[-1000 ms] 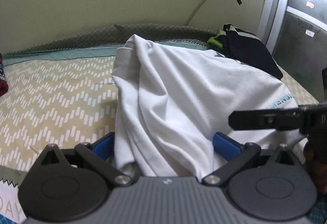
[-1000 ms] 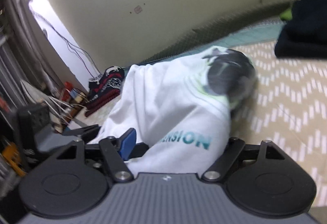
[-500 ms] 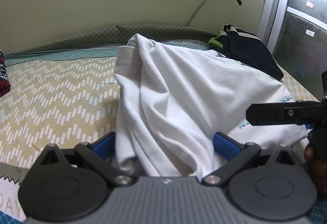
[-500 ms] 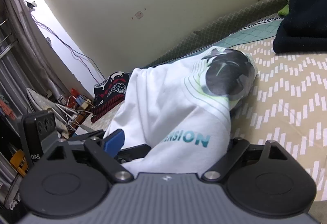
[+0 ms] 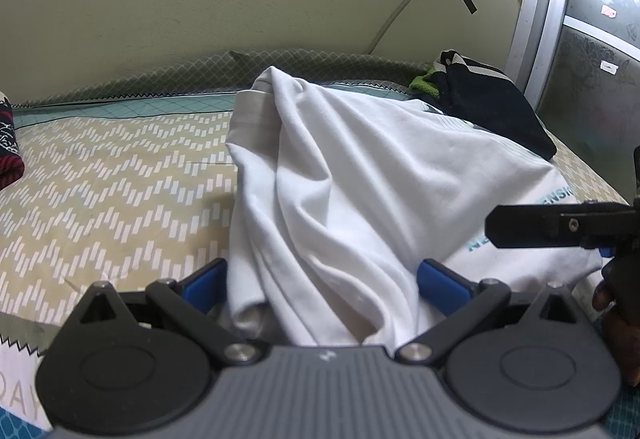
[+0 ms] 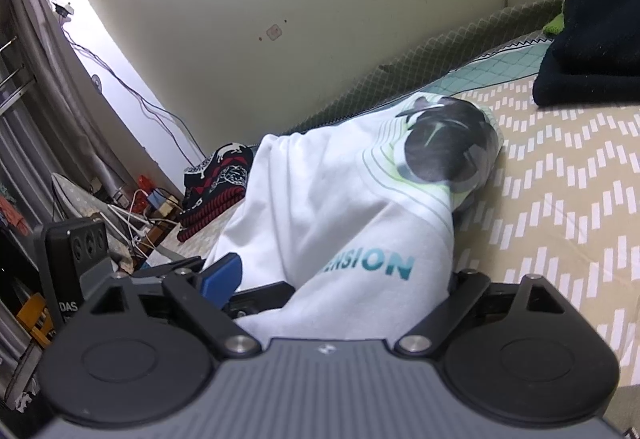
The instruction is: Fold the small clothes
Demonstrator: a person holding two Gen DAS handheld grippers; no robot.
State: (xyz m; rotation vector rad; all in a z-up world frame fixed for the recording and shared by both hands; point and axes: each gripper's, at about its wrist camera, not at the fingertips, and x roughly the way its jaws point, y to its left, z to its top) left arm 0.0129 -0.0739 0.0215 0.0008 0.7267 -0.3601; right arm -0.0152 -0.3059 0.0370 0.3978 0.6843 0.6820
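A: Where does the white T-shirt sit right now?

B: Bunched in a loose heap on the bed, its near hem running in between the blue pads of the left claw. Those jaws stand wide apart with the cloth lying between them, not squeezed.

A: And the right claw?

B: Also spread wide, with the printed front of the shirt draped between its fingers. I see no pinch there either, so I'd say neither side grips yet.

A: So how should the grasp go?

B: I'd want each claw to close on a single corner of the hem, not on a thick wad. The left one has several folds stacked between its pads, which would likely lift the shirt twisted.

A: Any hazards?

B: The dark folded clothes lie just beyond the shirt on the right, and a red-and-black garment sits at the far left end. Spreading the shirt toward the open middle of the bed should keep it off both.
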